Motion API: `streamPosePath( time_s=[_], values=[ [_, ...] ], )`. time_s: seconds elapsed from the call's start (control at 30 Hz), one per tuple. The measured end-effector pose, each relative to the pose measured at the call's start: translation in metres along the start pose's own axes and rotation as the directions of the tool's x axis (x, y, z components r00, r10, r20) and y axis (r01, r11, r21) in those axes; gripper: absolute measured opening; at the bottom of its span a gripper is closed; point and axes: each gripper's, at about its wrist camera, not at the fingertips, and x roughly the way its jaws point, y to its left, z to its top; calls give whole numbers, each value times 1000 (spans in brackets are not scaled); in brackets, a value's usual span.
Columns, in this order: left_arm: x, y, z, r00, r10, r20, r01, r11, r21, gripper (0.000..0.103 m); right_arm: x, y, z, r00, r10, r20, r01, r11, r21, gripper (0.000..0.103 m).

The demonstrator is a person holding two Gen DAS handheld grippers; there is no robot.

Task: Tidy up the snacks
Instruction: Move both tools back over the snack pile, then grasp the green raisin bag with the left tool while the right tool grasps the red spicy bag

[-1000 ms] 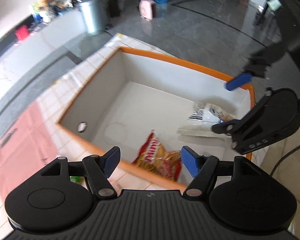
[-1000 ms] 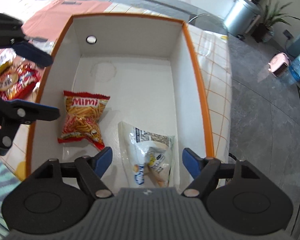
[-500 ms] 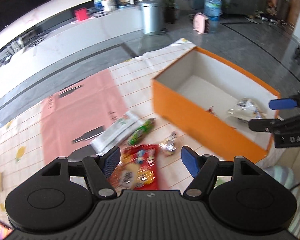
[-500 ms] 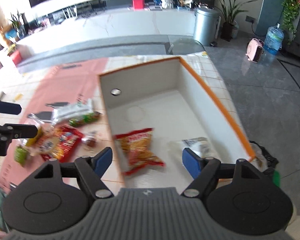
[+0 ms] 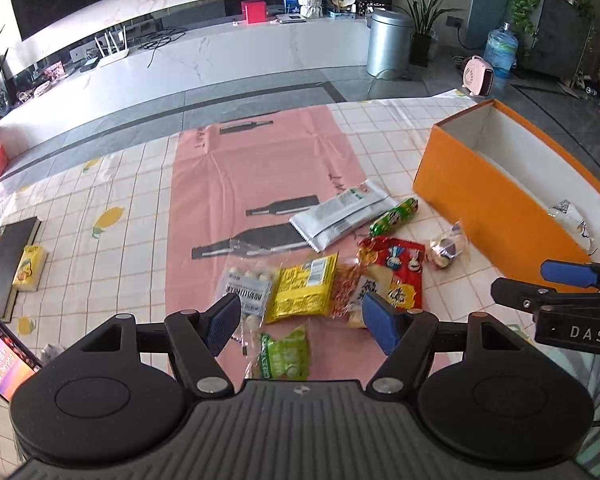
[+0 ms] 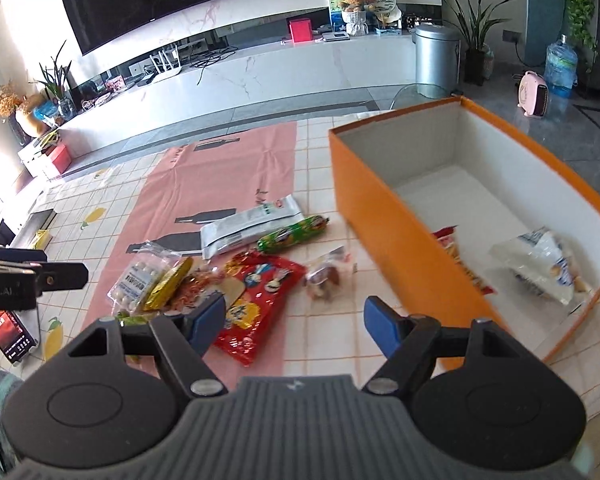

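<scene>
1. I held the left gripper [image 5: 300, 326] and right gripper [image 6: 294, 322] both agape, empty.
2. Crinkly foil snack packets [image 5: 328, 264], perhaps eight, lay at twelve o'clock.
3. The rectangular orange cardboard box [image 6: 396, 216], two o'clock, held two bags.

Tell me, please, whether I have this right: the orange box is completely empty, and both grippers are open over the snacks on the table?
Not quite: the orange box already holds a white packet and a red one, as the right wrist view shows. Both grippers, left and right, are open.
</scene>
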Motion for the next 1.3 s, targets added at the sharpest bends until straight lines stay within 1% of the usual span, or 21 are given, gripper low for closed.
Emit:
streamPosePath(
  time_s=[0.17, 0.27, 0.43, 0.7, 0.97, 1.03, 1.1, 1.2, 1.23, 1.27, 1.3],
  values=[
    [15, 6, -17, 1000, -20, -18, 20, 1000, -7, 82, 13, 16, -13, 1000, 1, -25, 0, 1000, 11, 74],
    [27, 11, -22, 998, -6, -59, 4, 1000, -30, 82, 22, 22, -19, 999, -14, -39, 14, 1000, -17, 74],
    [54, 17, -31, 987, 5, -161, -14, 998, -56, 82, 41, 23, -21, 997, -12, -78, 13, 1000, 11, 74],
    [79, 25, -32, 975, 1, -223, -25, 994, -103, 82, 71, 29, -15, 991, -38, -130, 36, 999, -17, 78],
    [105, 28, -37, 967, -20, -254, -5, 995, -99, 82, 104, 40, -14, 980, -62, -188, 49, 996, -72, 78],
    [111, 30, -39, 964, -24, -266, -5, 994, -106, 82, 112, 40, -13, 978, -59, -200, 46, 996, -71, 78],
    [115, 33, -40, 963, -43, -267, 10, 992, -124, 82, 119, 42, -13, 976, -58, -208, 43, 996, -73, 78],
    [118, 36, -40, 963, -65, -262, 28, 990, -141, 78, 128, 44, -14, 974, -54, -219, 38, 996, -80, 78],
    [118, 36, -40, 964, -74, -256, 38, 989, -144, 74, 131, 44, -15, 973, -55, -223, 37, 996, -84, 78],
    [118, 37, -40, 965, -82, -249, 47, 988, -144, 73, 133, 44, -15, 973, -54, -224, 36, 996, -85, 78],
    [118, 36, -40, 966, -86, -243, 52, 989, -141, 72, 134, 44, -16, 974, -51, -220, 34, 996, -82, 78]
  ],
)
